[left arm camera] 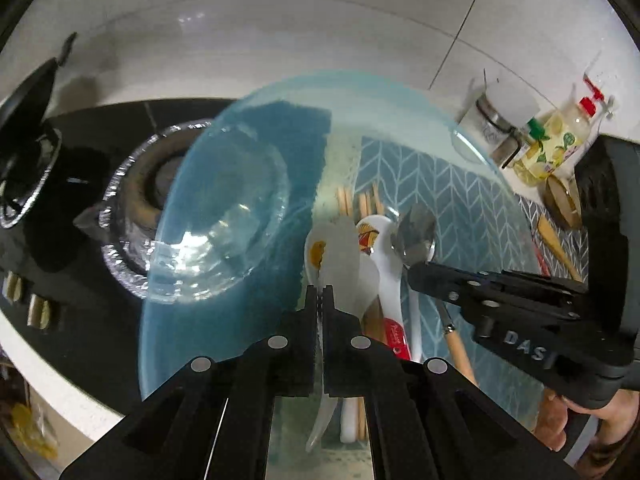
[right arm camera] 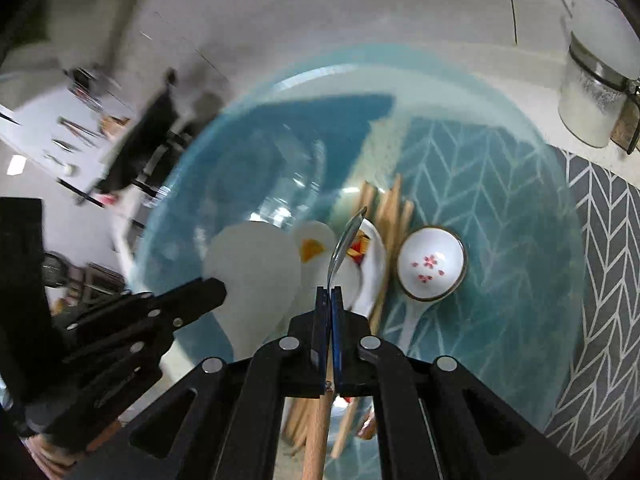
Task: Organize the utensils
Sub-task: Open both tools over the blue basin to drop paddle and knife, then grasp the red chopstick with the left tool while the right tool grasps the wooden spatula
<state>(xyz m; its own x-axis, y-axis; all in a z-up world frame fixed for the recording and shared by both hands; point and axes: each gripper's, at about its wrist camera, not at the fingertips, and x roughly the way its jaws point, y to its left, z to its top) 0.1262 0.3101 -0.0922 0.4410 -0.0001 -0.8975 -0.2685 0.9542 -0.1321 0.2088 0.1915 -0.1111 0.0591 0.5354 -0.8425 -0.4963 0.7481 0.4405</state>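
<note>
Utensils are in both my tools: the left tool (left arm camera: 320, 300) is clamped on a translucent white spoon (left arm camera: 340, 248), the right tool (right arm camera: 329, 300) pinches a wooden-handled metal spoon (right arm camera: 345, 240) at its neck, to lift each clear of the rest. Below, ceramic spoons (right arm camera: 432, 264) and chopsticks (right arm camera: 394, 208) lie in the blue glass bowl (right arm camera: 520, 280), mid-surface on the herringbone mat (right arm camera: 608, 240).

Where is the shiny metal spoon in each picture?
Left wrist view: the metal spoon is right of centre, pinched by the right gripper.
Right wrist view: the spoon stands edge-on at centre, rising from that gripper.
Shared landmark: the blue glass bowl underneath.
</note>
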